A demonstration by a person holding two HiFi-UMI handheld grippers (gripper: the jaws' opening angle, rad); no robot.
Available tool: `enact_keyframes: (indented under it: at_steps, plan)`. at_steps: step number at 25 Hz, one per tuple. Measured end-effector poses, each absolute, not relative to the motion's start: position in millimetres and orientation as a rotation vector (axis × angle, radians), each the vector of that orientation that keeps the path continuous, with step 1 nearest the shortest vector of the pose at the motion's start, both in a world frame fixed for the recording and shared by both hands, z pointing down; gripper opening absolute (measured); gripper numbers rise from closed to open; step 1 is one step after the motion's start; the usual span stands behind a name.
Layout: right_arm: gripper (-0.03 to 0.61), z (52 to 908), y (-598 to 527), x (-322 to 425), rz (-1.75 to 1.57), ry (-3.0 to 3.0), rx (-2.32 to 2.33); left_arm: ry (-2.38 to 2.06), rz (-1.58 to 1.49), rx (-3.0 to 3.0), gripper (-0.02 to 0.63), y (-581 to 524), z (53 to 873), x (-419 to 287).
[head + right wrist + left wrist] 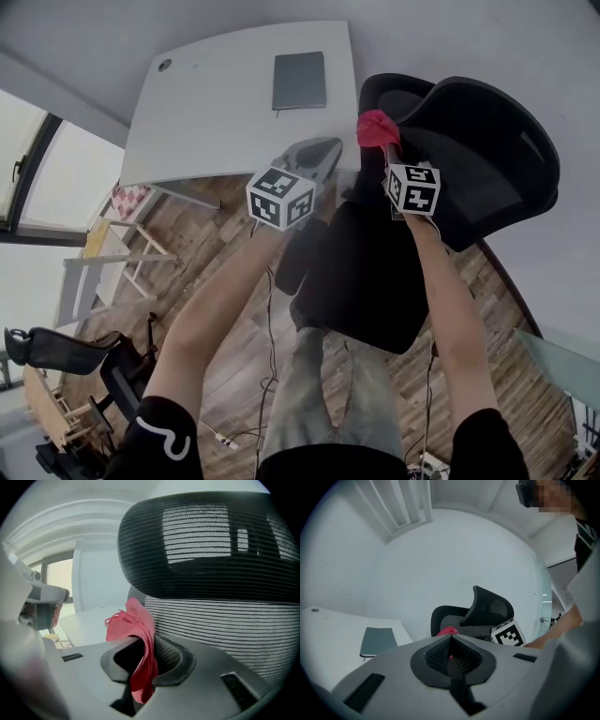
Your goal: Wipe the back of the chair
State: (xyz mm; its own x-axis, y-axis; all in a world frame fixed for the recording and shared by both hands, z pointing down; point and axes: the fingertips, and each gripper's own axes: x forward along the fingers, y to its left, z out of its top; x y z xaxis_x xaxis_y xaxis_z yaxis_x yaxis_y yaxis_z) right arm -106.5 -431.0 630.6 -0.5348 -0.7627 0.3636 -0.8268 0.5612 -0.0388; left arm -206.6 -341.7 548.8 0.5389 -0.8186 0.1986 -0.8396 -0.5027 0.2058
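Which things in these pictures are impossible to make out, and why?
Right gripper view: whether the red cloth touches the mesh backrest; they overlap, depth unclear.
Head view: chair base, hidden under the seat and the person's legs.
Head view: notebook cover print, too small.

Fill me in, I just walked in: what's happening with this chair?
A person holds a gripper in each hand. The right gripper is shut on a red cloth, held close to the mesh back of the black office chair; contact is unclear. The left gripper is shut and empty, held beside it near the white desk.
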Motion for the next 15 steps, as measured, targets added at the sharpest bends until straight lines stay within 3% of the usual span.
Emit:
enact_keyframes:
  at_steps: [15]
  plan:
    - [0.066,701.6,-400.3,-100.8,0.299,-2.481,1.326,-1.323,0.098,2.499,0.025,-318.2,623.7,-192.4]
